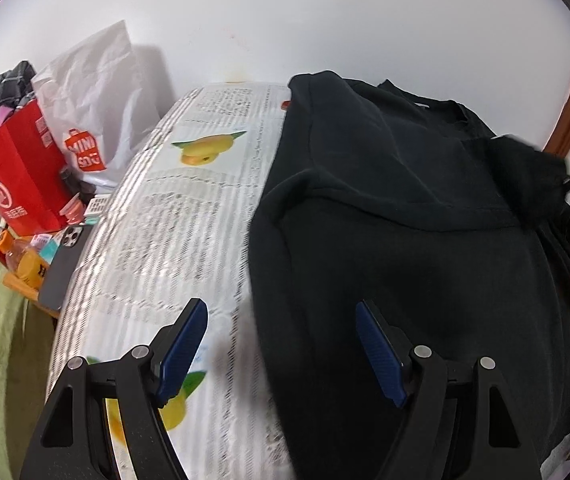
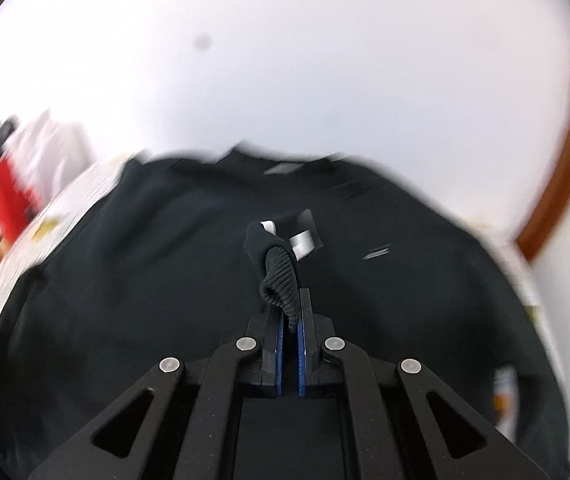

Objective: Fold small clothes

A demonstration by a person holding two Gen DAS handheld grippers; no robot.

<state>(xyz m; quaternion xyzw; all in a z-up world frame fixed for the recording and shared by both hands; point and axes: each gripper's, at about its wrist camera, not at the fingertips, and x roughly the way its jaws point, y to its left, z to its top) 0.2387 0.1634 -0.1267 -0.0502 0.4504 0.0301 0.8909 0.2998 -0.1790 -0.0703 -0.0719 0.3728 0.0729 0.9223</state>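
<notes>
Now right gripper (image 2: 289, 300) jaws on black sweatshirt (image 2: 165, 260) cuff (image 2: 281, 276).

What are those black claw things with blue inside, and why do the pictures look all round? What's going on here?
Those claws are two grabbers, and a person holds one in each hand. Each has a little camera looking along its fingers, and the lens bends the picture round. One picture is from the left grabber: its blue fingers stand open, holding nothing, over the edge of a black shirt. The shirt lies on a cloth printed with writing and yellow fruit. Beside it are a red bag and a white bag. The other picture is from the right grabber: it is shut, pinching a ribbed bit of the shirt to fold it.
</notes>
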